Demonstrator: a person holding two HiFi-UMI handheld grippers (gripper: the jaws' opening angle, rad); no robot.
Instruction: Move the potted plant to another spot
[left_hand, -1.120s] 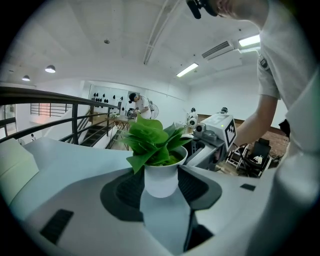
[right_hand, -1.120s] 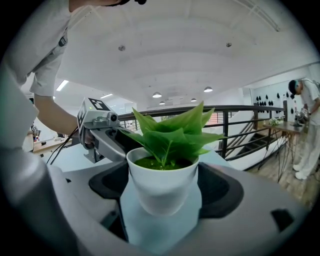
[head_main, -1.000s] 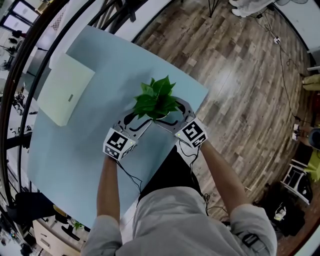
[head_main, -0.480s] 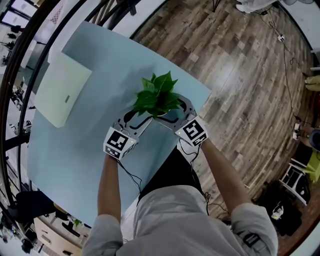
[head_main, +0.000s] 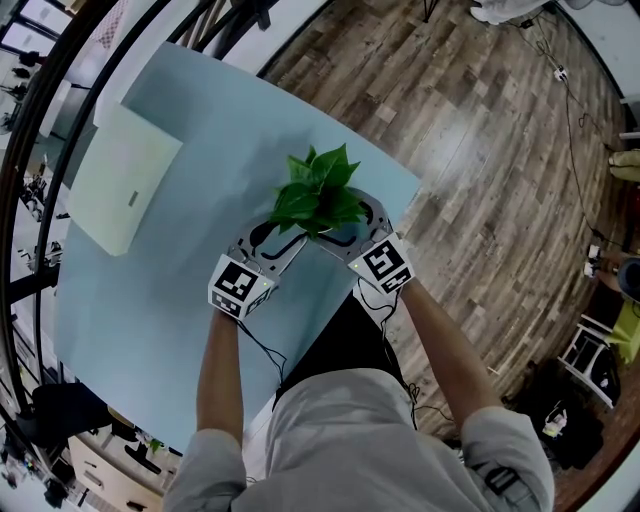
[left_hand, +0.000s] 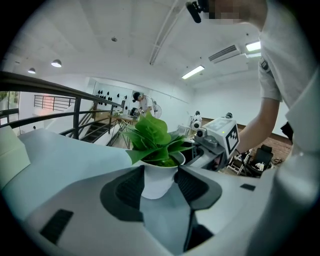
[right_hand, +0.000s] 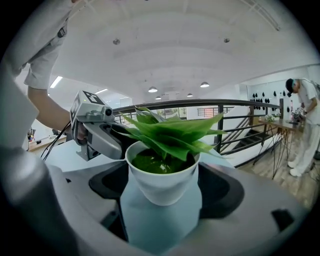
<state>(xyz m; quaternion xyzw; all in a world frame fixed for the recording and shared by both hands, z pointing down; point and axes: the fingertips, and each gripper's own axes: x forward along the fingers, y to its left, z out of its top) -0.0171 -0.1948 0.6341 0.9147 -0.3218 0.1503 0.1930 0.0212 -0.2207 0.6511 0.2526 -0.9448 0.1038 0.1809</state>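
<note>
blue table (head_main: 200, 150); left tongs (head_main: 280, 238), right tongs (head_main: 355, 224) clasp the potted plant (head_main: 318, 195).

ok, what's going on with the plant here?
A person holds a hand-held gripper in each hand, both on one potted plant near the front edge of the light blue table. The left hand-held gripper and right hand-held gripper each seem to have their pads against its white sides. Whether it is lifted off the table isn't clear.
</note>
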